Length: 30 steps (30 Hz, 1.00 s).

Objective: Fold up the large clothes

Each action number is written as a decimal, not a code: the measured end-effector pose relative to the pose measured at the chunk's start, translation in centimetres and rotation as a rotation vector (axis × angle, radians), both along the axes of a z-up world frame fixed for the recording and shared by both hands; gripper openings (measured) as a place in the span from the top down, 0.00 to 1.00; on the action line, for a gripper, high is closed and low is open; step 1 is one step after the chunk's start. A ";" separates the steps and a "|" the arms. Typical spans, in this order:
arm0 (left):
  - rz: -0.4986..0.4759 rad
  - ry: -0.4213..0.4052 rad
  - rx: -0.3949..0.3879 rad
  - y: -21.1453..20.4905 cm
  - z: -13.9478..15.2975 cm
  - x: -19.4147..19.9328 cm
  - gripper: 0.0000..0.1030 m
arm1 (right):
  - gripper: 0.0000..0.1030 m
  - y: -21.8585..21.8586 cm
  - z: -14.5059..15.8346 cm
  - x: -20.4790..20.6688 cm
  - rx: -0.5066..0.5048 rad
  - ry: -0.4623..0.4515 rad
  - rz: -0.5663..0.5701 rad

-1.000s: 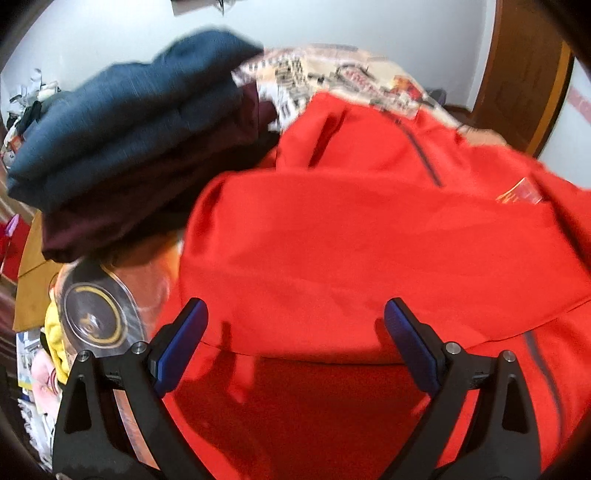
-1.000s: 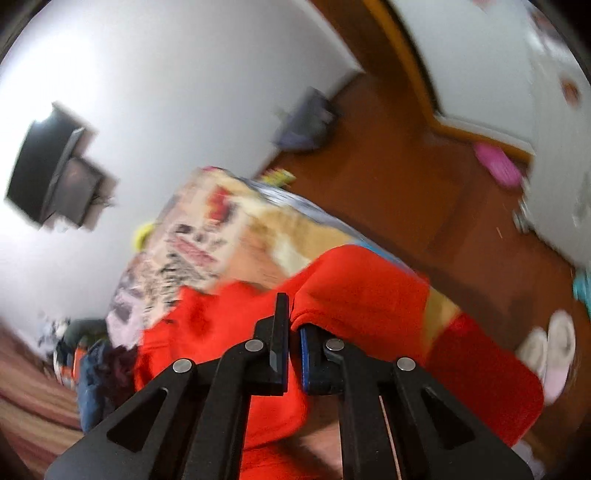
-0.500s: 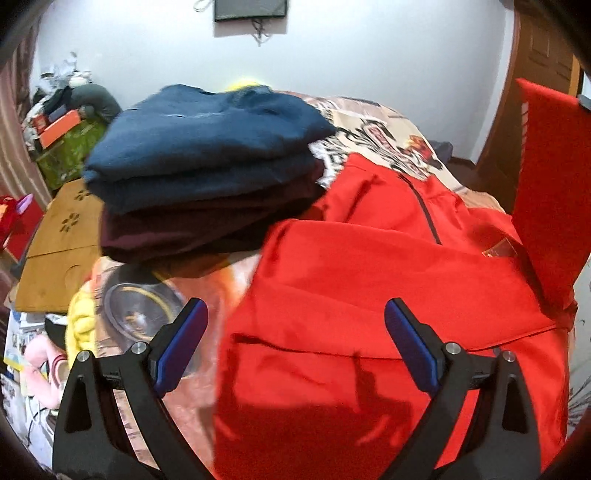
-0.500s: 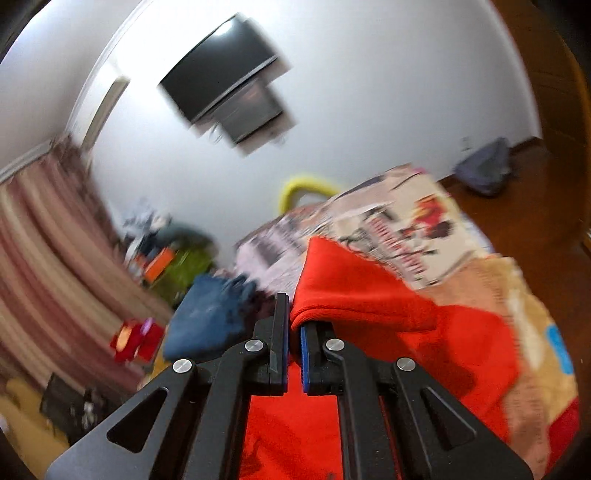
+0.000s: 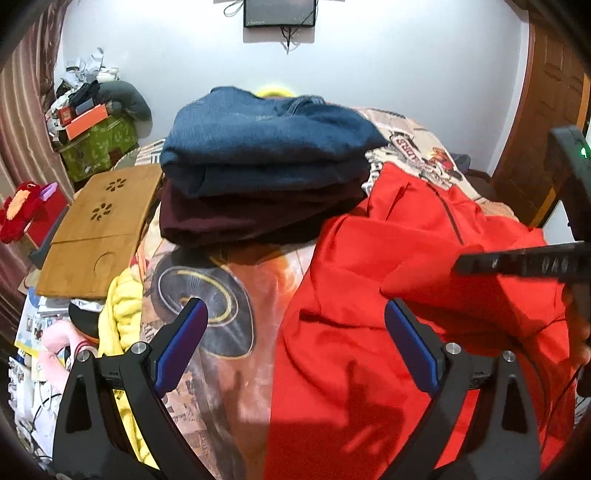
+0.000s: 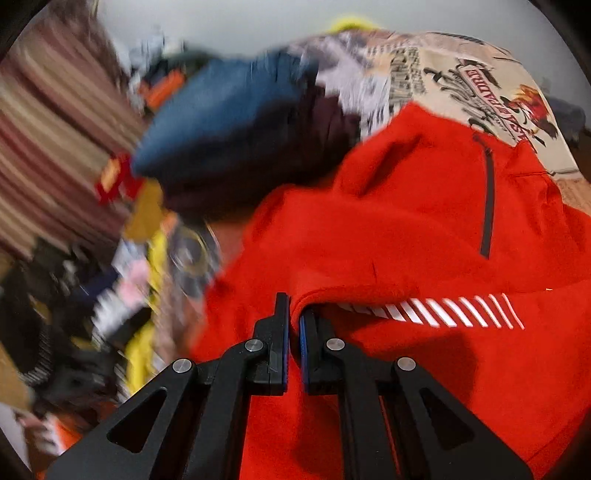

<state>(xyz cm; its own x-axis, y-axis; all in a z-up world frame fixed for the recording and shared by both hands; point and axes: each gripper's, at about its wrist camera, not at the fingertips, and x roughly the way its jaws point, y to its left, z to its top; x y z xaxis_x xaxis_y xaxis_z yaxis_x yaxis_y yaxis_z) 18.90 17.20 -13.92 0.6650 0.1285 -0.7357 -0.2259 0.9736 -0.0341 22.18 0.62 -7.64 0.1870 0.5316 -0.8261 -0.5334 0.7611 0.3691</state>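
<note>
A red jacket (image 5: pixel 388 280) lies on the bed's (image 5: pixel 258 295) right side, beside a stack of folded clothes (image 5: pixel 266 166). The right tongs (image 6: pixel 294 325) pinch a fold of it; the left tongs (image 5: pixel 295 343) hang spread above it. A white wall (image 5: pixel 369 66) carries a television (image 5: pixel 279 13).

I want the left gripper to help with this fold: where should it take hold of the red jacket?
Probably the red jacket at its free left edge, approached from the bedspread side. That edge lies flat and uncovered ahead of the open left gripper; the right gripper already pinches the folded-over part.
</note>
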 end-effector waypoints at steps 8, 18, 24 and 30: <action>-0.051 0.031 -0.024 -1.9 -0.6 1.1 0.06 | 0.74 -3.2 3.9 -1.5 -0.030 -0.146 0.023; -0.264 0.117 -0.024 -9.3 -1.8 4.8 0.06 | 0.52 -13.4 8.8 -1.4 -0.086 -0.434 -0.211; -0.357 0.228 0.083 -12.9 -5.5 5.7 0.06 | 0.51 -20.2 6.8 -0.9 -0.197 -0.412 -0.362; -0.302 0.163 0.328 -14.6 -6.7 6.0 0.35 | 0.51 -26.1 2.1 -0.9 -0.218 -0.247 -0.504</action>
